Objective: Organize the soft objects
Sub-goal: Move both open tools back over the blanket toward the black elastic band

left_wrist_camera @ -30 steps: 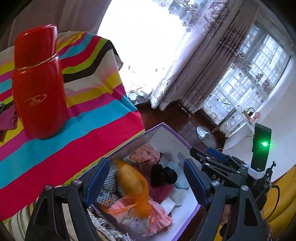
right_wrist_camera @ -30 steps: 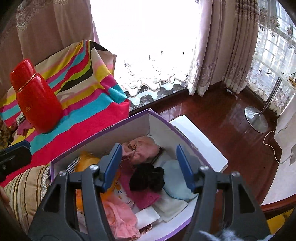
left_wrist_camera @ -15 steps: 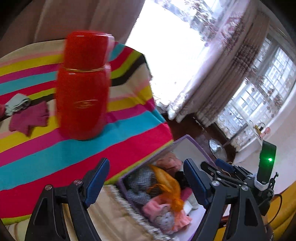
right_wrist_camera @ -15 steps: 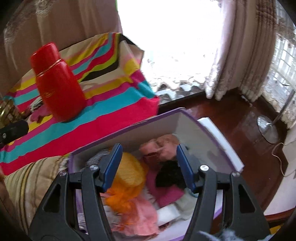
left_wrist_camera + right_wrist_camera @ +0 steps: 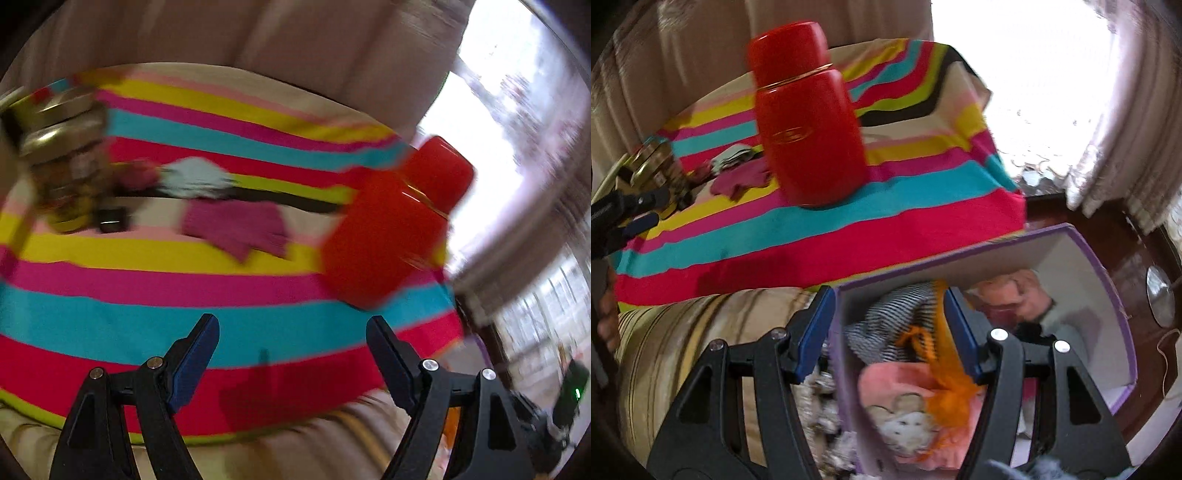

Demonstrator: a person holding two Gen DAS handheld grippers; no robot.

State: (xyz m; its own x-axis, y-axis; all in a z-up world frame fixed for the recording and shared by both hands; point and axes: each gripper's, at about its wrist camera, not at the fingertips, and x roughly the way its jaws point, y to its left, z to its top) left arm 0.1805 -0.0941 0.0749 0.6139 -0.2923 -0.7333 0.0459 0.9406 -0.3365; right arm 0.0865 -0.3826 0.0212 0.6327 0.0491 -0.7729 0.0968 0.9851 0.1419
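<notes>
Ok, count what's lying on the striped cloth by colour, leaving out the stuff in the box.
Red: 1, the flask
Magenta: 1, the cloth piece
Pale blue-white: 1, the soft item
Brass-coloured: 1, the metal object, too blurred to identify
Total: 4

The left gripper is swinging away from the box and is now facing the striped cloth, with a magenta cloth at 12 o'clock. The right gripper is drifting toward the box's near-left corner.

left view smeared, brass object perhaps tins
</notes>
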